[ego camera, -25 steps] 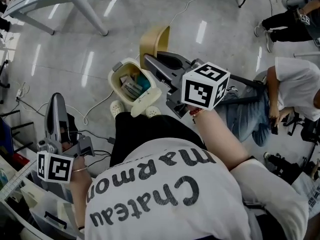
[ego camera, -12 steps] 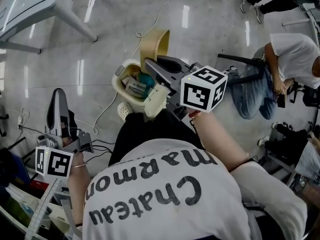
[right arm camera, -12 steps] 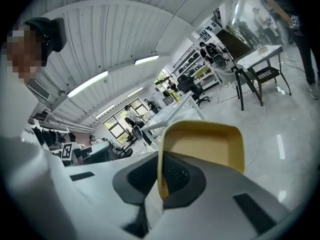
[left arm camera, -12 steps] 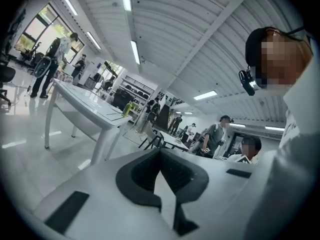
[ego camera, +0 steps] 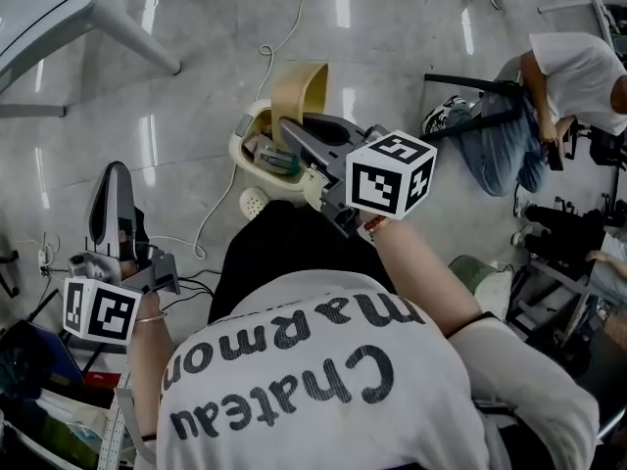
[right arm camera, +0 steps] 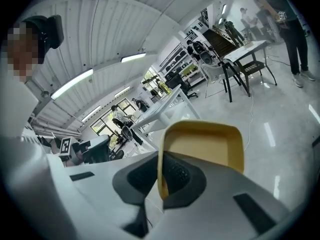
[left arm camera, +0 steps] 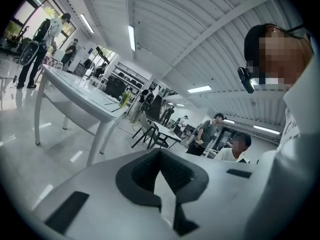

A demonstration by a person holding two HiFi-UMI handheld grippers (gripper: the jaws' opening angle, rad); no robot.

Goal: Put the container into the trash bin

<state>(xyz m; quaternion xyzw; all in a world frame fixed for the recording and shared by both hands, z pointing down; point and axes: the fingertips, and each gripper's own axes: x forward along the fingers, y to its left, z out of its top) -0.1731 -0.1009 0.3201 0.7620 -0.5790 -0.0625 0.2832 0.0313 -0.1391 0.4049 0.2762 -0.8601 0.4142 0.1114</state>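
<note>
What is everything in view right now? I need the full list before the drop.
Container: one, tan-yellow, clamped by its edge in the right tool, at the bin's far rim.
Trash bin: one, cream, on the floor, rubbish inside.
Table: one, white, top left.
Cable: one, white, on the floor beyond the bin.
Seated person: one, white shirt, far right.
Shoe: one showing, white, beside the bin.
Left tool: one, grey, shut, empty, lower left.
Right tool: one, grey, shut on the container.

Head camera steeply down; gripper cameras low along jaws (yellow lid (ego camera: 299, 88) shared with right's)
</note>
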